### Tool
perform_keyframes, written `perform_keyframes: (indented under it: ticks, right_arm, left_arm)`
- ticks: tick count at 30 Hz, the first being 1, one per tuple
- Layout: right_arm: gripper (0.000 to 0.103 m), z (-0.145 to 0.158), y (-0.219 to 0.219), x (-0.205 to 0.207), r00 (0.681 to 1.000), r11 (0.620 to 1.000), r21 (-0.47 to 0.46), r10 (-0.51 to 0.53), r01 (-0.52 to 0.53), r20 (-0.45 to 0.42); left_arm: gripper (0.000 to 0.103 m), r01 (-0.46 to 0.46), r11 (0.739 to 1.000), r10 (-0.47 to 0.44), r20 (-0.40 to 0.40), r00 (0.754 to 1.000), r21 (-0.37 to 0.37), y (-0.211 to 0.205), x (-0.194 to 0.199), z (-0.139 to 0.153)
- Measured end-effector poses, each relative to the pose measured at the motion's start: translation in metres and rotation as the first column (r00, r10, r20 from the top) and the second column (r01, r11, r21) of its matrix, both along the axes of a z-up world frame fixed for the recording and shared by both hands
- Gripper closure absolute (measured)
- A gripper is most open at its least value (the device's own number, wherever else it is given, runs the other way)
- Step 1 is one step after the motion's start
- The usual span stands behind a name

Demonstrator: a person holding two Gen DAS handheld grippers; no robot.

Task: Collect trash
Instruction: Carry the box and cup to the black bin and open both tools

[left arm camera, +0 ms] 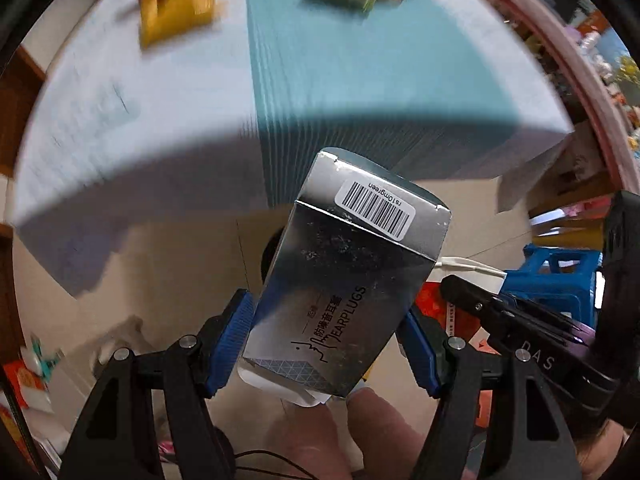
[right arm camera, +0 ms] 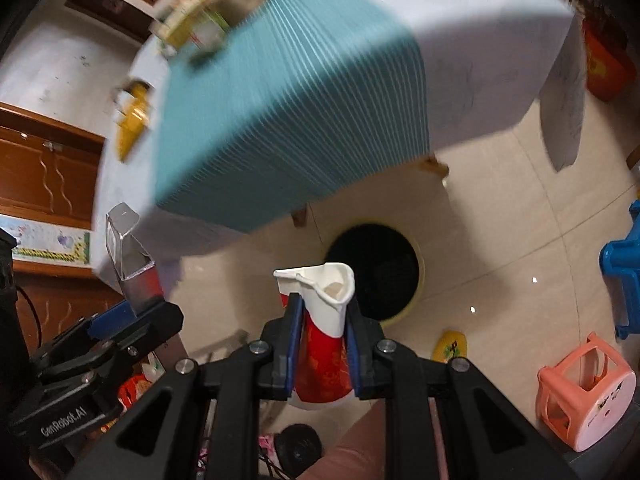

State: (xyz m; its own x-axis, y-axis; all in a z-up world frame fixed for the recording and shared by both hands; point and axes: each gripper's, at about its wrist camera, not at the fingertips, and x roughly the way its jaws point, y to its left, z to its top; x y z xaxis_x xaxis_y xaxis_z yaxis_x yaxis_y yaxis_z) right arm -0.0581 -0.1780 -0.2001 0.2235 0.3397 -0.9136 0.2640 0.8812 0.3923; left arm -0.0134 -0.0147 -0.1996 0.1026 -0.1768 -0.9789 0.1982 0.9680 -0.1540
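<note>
Left wrist view: left gripper (left arm camera: 326, 344) clamps a silver box (left arm camera: 352, 268) reading "EARPLUGS", barcode label "rs10mgreen". Right gripper (right arm camera: 320, 344), jaws narrow, pinches a crushed red-and-white paper cup (right arm camera: 326, 320) above a black bin (right arm camera: 380, 268); "GenRobot.AI" marks the other gripper's body.

**Black linkages, blue pads**

The left gripper (left arm camera: 326, 344) has matt black, angular linkage arms with triangular cut-outs, silver round screws at the joints and ribbed blue pads (left arm camera: 234, 336) on its fingers. The right gripper (right arm camera: 322, 344) is built the same, with smoother blue pads (right arm camera: 295, 332). White "GenRobot.AI" lettering runs along the left gripper's black body, seen from the right wrist.
</note>
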Motion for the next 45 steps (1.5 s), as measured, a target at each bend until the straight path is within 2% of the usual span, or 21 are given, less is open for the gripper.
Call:
perform_keyframes:
  ticks: [5, 10, 14, 17, 19, 24, 33, 37, 45]
  right_arm:
    - [0.083, -0.081, 0.000, 0.007, 0.999, 0.999, -0.012, 0.034, -0.035, -0.042]
    - [0.082, -0.160, 0.003, 0.021, 0.996, 0.997, -0.043, 0.068, -0.071, -0.066]
    - [0.079, -0.212, 0.008, 0.036, 0.994, 0.995, -0.057, 0.081, -0.085, -0.078]
    - [0.076, -0.245, 0.009, 0.045, 0.991, 0.997, -0.034, 0.066, -0.070, -0.119]
    - [0.072, -0.261, 0.011, 0.047, 0.988, 0.998, -0.020, 0.059, -0.063, -0.144]
    - [0.068, -0.269, 0.015, 0.044, 0.985, 0.996, -0.036, 0.069, -0.076, -0.158]
    - [0.068, -0.255, 0.015, 0.040, 0.984, 0.993, -0.065, 0.089, -0.100, -0.154]
    - [0.068, -0.238, 0.012, 0.040, 0.987, 0.994, -0.067, 0.078, -0.088, -0.139]
    - [0.068, -0.182, 0.006, 0.036, 0.993, 0.995, -0.071, 0.065, -0.072, -0.096]
  left_arm:
    - [0.033, -0.063, 0.997, 0.065, -0.056, 0.996, 0.040, -0.005, -0.002, -0.088]
    - [0.033, -0.101, 0.992, 0.105, -0.057, 0.993, 0.076, -0.012, 0.003, -0.159]
    - [0.032, -0.129, 0.986, 0.135, -0.054, 0.989, 0.103, -0.013, 0.010, -0.199]
    - [0.032, -0.143, 0.983, 0.153, -0.080, 0.985, 0.115, -0.008, 0.017, -0.221]
    - [0.025, -0.149, 0.981, 0.162, -0.096, 0.982, 0.127, -0.002, 0.021, -0.230]
    - [0.009, -0.175, 0.977, 0.189, -0.106, 0.976, 0.123, 0.007, 0.020, -0.236]
    - [0.008, -0.185, 0.974, 0.196, -0.078, 0.978, 0.128, 0.012, 0.022, -0.215]
    - [0.008, -0.182, 0.975, 0.190, -0.048, 0.981, 0.130, 0.012, 0.014, -0.193]
    - [0.008, -0.205, 0.970, 0.205, 0.015, 0.979, 0.129, 0.015, -0.002, -0.133]
